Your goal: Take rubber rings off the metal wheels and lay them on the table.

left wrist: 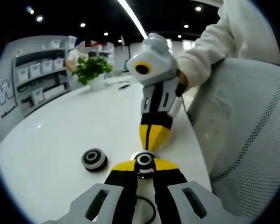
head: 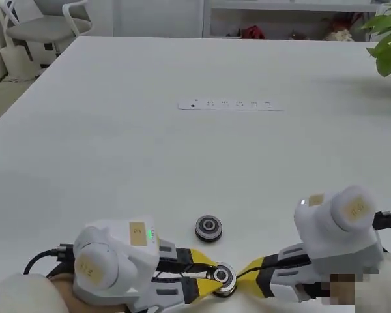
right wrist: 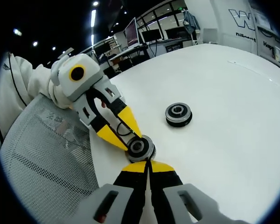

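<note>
Silvery metal wheel (head: 223,276) sits clamped in the left claw (left wrist: 144,164); the right claw (right wrist: 147,164), nearly closed, nips its black rubber ring (right wrist: 139,141); peeling outward comes next.

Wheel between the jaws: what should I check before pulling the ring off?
1. Left gripper clamps the held wheel: ok.
2. Right gripper jaws closed at that wheel's rim: ok.
3. Rubber ring actually caught by the right jaws: cannot tell.
4. Bare table nearby for laying the ring: ok.
5. Second wheel apart from both grippers: ok.
</note>
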### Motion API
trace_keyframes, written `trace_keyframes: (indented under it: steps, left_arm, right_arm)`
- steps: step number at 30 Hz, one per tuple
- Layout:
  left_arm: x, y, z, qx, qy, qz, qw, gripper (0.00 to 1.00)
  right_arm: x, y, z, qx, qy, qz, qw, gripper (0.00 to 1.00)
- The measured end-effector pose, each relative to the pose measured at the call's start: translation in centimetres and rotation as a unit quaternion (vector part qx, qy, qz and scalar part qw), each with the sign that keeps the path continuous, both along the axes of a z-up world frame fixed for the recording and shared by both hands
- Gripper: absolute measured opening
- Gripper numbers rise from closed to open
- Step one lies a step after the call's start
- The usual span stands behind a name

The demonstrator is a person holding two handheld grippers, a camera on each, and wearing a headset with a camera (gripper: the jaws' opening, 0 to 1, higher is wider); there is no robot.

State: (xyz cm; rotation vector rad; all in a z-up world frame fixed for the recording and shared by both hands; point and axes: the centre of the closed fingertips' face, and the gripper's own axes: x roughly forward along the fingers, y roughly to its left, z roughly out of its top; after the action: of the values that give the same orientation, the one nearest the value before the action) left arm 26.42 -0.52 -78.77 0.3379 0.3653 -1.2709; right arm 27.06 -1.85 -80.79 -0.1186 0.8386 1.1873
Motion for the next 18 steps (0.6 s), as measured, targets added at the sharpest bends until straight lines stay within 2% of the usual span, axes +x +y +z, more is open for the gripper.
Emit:
trace_keyframes:
  steps: [7,10,18]
  left_arm:
    - [-0.04,-0.02,0.04,-0.002,-0.001,-0.002,1.0,0.13]
    - [-0.03,0.0,0.04,-0.003,-0.001,-0.002,1.0,0.13]
    - [-0.01,0.01,0.04,-0.003,-0.001,-0.002,1.0,0.13]
  right_arm:
    - [0.08,-0.13,0.19,0.021,0.037,-0.025,0.9988,0.0]
    - [0.18,-0.11,0.52,0.046,0.068,-0.047,0.9956,0.0]
    - [0.09,-0.15,0.59,0.054,0.084,-0.057,0.9934,0.0]
